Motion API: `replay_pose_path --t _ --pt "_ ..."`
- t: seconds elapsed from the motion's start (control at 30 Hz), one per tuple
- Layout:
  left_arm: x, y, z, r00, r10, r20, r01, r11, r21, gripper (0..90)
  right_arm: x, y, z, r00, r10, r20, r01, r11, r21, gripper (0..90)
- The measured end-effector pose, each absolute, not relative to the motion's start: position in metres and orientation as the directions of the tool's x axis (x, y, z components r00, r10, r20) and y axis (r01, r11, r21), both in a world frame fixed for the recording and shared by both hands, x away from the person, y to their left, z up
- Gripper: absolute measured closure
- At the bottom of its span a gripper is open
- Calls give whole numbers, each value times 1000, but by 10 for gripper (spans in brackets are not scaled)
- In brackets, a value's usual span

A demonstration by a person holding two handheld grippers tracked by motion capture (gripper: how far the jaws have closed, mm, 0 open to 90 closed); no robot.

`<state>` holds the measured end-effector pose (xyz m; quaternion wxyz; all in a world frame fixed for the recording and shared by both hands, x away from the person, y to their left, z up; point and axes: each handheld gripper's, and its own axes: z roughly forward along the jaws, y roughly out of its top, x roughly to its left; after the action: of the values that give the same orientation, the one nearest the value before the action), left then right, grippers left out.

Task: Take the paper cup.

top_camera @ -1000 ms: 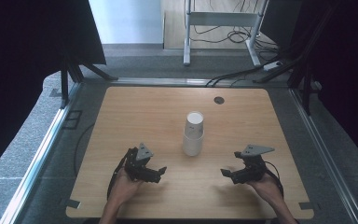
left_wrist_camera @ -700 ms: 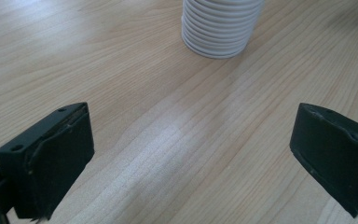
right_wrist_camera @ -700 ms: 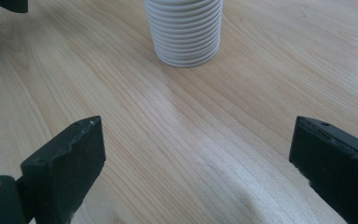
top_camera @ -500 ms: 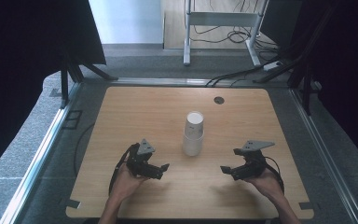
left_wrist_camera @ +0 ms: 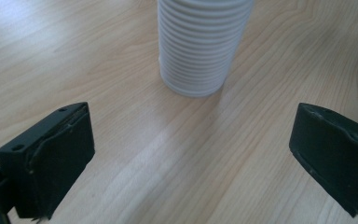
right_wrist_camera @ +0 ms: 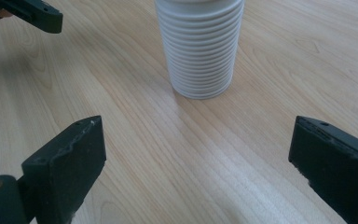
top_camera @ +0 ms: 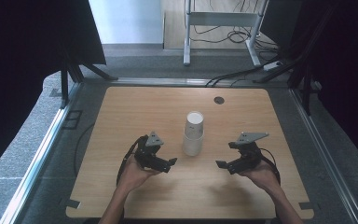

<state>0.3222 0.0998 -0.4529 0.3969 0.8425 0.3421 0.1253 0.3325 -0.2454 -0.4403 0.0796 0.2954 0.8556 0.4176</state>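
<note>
A: High view first. Stack of white ribbed cups [top_camera: 194, 134] standing upright at mid-table [top_camera: 121, 112], long axis vertical, mouth up. Left gripper [top_camera: 168, 163] held just left of it and a little toward the near edge, right gripper [top_camera: 222, 164] set to the right, likewise a little nearer the edge.

B: Which one closer?

A: Left, by the look of it: jaw tips near the foot of the stack, though not touching. Right tips a bit farther off. Both pointed inward at the stack, which sits between them and slightly beyond.

B: Left gripper view?

A: Jaws spread wide, nothing between them but bare wood. Stack [left_wrist_camera: 204, 46] straight ahead, beyond the tips, slightly right of centre between the jaws, base ring flat on the table.

B: Right gripper view?

A: Same story: jaws wide apart, empty. Stack [right_wrist_camera: 200, 46] ahead and close to centred in the gap. One jaw of the left gripper [right_wrist_camera: 32, 14] poking in at the top left corner.

B: So the move ahead?

A: Probably a straight push forward for either hand, jaws closing across the ribbed wall, at right angles to the upright axis. Shorter reach for the left. Risk of tipping a tall stack if caught too high.
</note>
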Motion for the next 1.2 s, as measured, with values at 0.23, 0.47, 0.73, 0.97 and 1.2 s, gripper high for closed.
replay_pose_path --t 0.23,0.47,0.73,0.97,1.2 --pt "335 89 -454 754 655 -46 459 -474 751 14 339 -241 -434 -816 571 89 424 486 764 74" --pt "349 77 -453 762 646 -51 449 -469 761 26 346 -235 -427 -822 563 80 413 494 765 102" --pt "361 67 -452 774 632 -46 432 -474 767 50 353 -227 -421 -826 558 77 410 502 761 129" --pt "370 57 -453 787 615 -41 416 -481 771 80 362 -220 -414 -833 549 75 404 509 760 137" --pt "376 48 -453 795 604 -47 404 -471 784 89 368 -214 -407 -837 541 78 401 511 761 144"
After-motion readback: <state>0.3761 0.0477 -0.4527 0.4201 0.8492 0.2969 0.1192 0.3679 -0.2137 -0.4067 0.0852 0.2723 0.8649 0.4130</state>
